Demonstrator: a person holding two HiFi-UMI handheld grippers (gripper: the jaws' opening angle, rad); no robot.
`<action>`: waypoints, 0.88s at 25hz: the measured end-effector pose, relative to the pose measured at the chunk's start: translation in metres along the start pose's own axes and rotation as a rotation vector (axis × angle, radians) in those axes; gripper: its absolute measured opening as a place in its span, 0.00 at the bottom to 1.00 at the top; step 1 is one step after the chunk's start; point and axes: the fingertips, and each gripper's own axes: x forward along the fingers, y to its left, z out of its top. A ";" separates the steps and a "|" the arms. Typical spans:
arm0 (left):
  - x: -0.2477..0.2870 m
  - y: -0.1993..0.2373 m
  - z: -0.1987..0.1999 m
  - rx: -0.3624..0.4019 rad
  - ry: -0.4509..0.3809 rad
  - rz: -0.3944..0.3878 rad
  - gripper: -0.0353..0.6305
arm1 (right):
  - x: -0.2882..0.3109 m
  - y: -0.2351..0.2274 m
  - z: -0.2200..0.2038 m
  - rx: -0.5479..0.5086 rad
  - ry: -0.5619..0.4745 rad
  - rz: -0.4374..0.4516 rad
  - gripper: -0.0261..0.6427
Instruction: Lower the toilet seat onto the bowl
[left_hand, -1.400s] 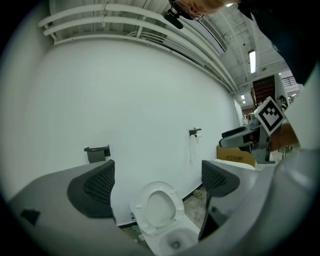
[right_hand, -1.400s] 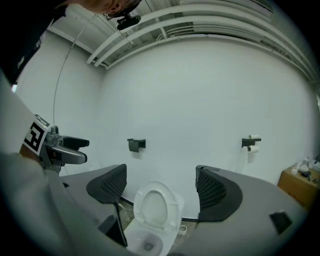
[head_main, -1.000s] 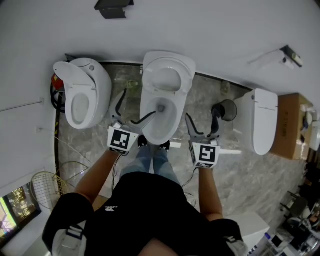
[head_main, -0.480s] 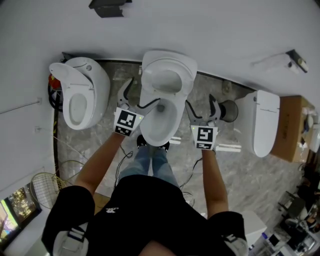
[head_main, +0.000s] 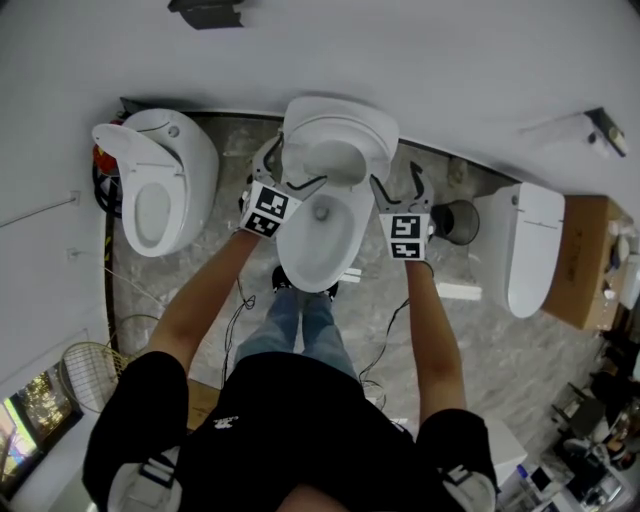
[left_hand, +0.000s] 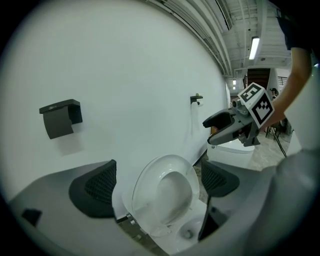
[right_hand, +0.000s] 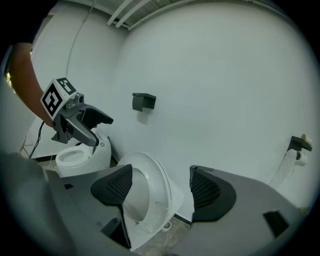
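Note:
The middle toilet's white seat (head_main: 335, 150) stands raised against the wall above its bowl (head_main: 322, 262). My left gripper (head_main: 288, 165) is at the seat's left edge, jaws open; in the left gripper view the seat (left_hand: 165, 192) shows between the pads, untouched. At the seat's right edge is my right gripper (head_main: 396, 178). Its jaws have just been closing a little and stand open. The seat's rim (right_hand: 155, 195) lies between its pads in the right gripper view, with no contact that I can see. Each gripper shows in the other's view: the right gripper (left_hand: 225, 127), the left gripper (right_hand: 82, 125).
Another toilet (head_main: 165, 185) with raised seat stands to the left, a closed one (head_main: 525, 245) to the right. A black bin (head_main: 452, 220) sits between middle and right toilets. A black paper holder (head_main: 208, 14) hangs on the wall. A wire basket (head_main: 85, 375) lies at lower left.
Both grippers have moved forward from beside the person's knees to the two edges of the raised seat. The seat has not moved.

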 end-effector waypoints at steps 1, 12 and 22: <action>0.007 0.000 -0.004 0.005 0.013 -0.006 0.85 | 0.008 -0.001 -0.004 -0.001 0.013 0.004 0.60; 0.079 0.016 -0.046 0.008 0.134 -0.027 0.82 | 0.080 0.003 -0.042 -0.119 0.145 0.081 0.56; 0.113 0.039 -0.070 0.027 0.265 -0.004 0.70 | 0.124 0.011 -0.056 -0.274 0.232 0.140 0.50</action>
